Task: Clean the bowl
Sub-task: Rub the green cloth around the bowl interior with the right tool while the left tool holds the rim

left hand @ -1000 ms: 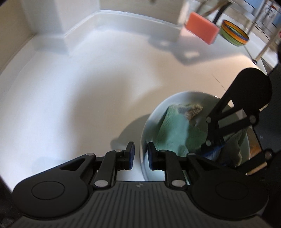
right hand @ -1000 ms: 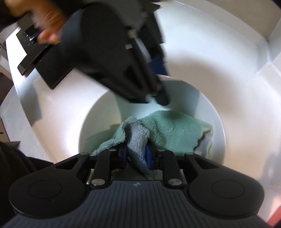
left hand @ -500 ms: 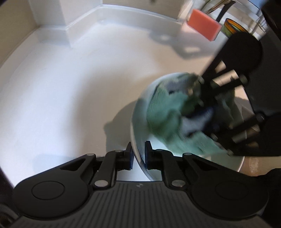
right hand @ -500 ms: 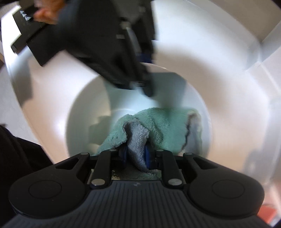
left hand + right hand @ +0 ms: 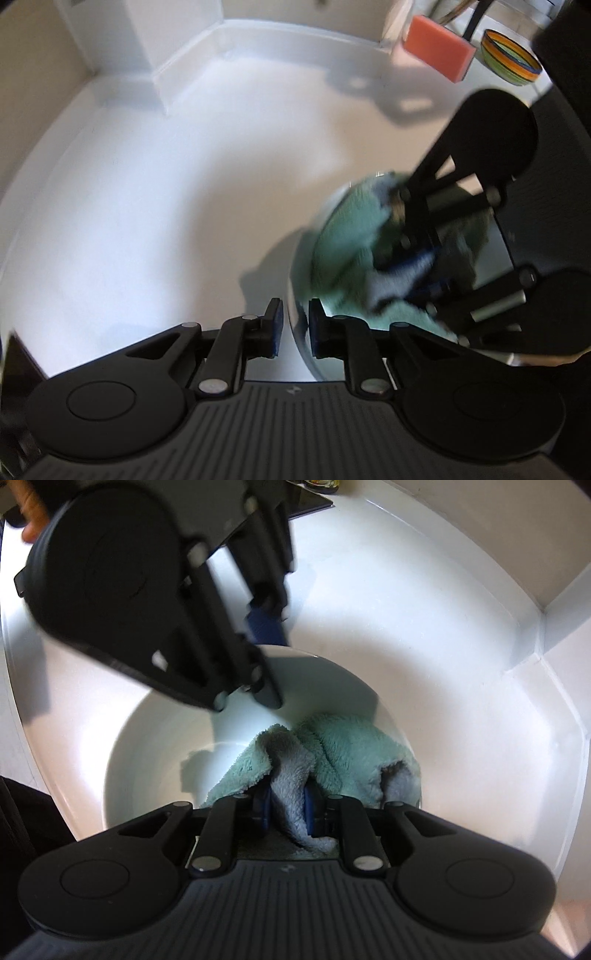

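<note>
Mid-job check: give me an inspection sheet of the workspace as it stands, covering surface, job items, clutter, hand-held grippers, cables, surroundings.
Surface: white counter, bare where visible.
Job's things: white bowl on the counter; green-and-grey cloth bunched inside it.
Clutter: orange sponge and striped bowl at the far edge.
Grippers: left hand-held gripper straddles the bowl rim, its jaws have just been opening, with a gap showing beside the rim; right hand-held gripper is shut on the cloth.
Cables: nothing seen.
Surroundings: white upstand and wall corner behind the counter; a dark flat object, unclear, at the top of the right wrist view.
</note>
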Demonstrator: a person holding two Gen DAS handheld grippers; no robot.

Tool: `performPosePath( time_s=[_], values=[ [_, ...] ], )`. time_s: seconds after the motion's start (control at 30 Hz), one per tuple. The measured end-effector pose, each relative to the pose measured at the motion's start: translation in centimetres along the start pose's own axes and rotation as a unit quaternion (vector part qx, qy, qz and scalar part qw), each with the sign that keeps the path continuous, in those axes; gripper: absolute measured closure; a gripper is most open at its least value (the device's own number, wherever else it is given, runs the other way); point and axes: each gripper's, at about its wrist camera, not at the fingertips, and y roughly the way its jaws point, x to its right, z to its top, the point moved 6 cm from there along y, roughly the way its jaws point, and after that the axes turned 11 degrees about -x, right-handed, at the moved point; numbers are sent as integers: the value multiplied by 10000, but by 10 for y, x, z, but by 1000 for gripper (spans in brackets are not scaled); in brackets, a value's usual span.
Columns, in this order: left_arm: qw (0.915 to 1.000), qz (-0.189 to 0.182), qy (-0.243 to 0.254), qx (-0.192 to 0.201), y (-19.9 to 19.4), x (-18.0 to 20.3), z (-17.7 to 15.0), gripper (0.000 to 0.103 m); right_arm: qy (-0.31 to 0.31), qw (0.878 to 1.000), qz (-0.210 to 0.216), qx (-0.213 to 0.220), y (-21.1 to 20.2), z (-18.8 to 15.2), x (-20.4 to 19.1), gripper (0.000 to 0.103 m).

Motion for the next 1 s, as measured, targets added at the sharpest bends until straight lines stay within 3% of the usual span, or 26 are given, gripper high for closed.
performPosePath(
  time_s=[0.3,0.47,0.6,0.77,0.93,1.0],
  values=[
    [9986,-5,481,-211,12,8,19,89,329,9992,206,104,0,1,-14,88],
    [9989,-16,441,-129,12,9,16,89,918,9912,958,42,-1,2,-23,88],
    [9996,-185,215,-76,12,10,14,92,867,9916,901,-324,1,5,-30,88],
    [9989,-307,-350,24,17,8,-1,93,448,9961,413,-640,7,4,-33,89],
    [9946,-84,-1028,135,17,16,-17,92,297,9982,-85,-523,15,3,-24,90],
    [9895,-2,-1438,162,18,19,-23,92,272,9987,-100,-416,17,5,-22,90]
  ],
)
